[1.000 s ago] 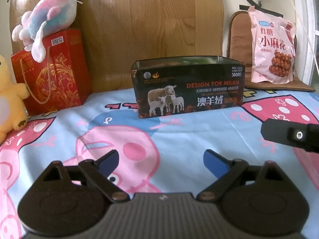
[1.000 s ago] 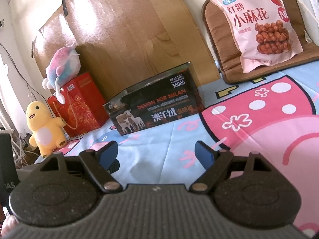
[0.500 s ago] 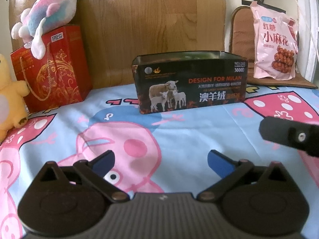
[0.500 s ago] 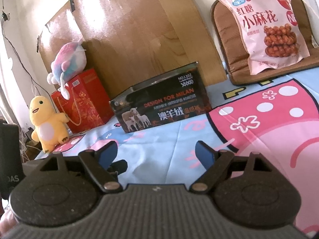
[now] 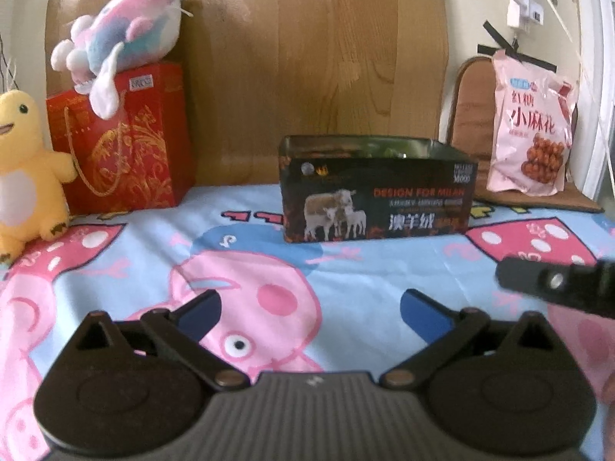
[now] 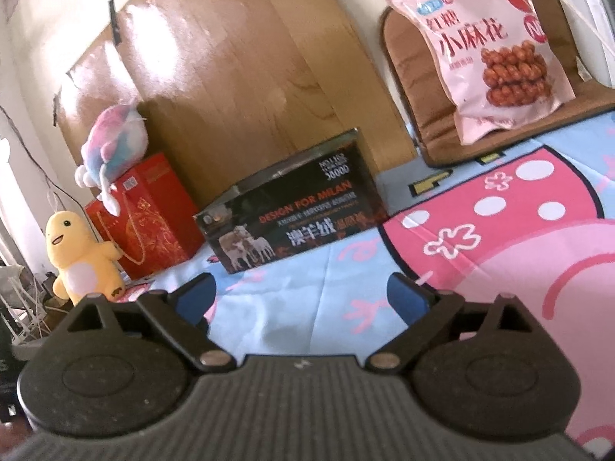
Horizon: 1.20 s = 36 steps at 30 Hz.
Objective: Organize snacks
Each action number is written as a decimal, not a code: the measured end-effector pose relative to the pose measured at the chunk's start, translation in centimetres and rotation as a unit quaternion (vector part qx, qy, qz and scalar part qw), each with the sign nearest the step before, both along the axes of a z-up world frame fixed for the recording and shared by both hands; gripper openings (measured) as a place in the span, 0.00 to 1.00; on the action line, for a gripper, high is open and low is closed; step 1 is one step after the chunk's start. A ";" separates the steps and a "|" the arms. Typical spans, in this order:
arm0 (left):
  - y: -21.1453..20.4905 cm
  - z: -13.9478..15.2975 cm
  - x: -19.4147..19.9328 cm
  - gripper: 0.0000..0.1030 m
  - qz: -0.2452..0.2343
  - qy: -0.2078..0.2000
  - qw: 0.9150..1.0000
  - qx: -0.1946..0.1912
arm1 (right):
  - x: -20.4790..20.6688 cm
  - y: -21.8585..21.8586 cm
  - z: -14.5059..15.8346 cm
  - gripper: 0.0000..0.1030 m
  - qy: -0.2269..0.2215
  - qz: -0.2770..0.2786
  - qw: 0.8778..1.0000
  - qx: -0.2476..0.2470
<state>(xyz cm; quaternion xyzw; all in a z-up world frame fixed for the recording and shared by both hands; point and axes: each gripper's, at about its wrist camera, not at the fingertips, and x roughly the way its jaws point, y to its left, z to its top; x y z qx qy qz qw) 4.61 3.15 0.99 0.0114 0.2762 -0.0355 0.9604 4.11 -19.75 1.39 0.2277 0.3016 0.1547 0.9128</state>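
At the far left a yellow plush duck [image 5: 27, 169] sits beside a red gift bag with gold print [image 5: 123, 142], and a pink-and-blue plush toy [image 5: 123, 34] lies on top of the bag. In the middle, an open dark rectangular tin printed with sheep [image 5: 378, 192] stands on the pink-and-blue cartoon bedsheet [image 5: 153, 253]. To the right, a pink snack pouch [image 5: 532, 130] leans upright against a brown cushion [image 5: 471, 103]. The left gripper [image 5: 310, 313] hangs released with nothing between its blue pads; the right gripper [image 6: 301, 299] is opening, also empty.
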 end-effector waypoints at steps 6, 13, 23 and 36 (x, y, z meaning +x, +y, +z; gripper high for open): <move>0.6 4.7 -0.1 1.00 0.012 -0.036 0.999 0.006 | 2.9 0.1 2.3 0.96 0.029 0.061 0.997 -0.033; -1.8 6.1 4.5 1.00 0.014 -0.037 0.999 0.015 | 7.8 2.0 1.0 1.00 0.031 0.080 0.995 -0.058; -2.4 0.6 9.1 1.00 0.050 0.015 0.998 0.038 | 8.8 2.4 -1.6 0.99 0.054 0.118 0.989 -0.067; -1.1 0.1 8.8 1.00 0.049 0.034 0.998 0.034 | 8.0 2.8 -1.6 0.99 0.039 0.107 0.989 -0.092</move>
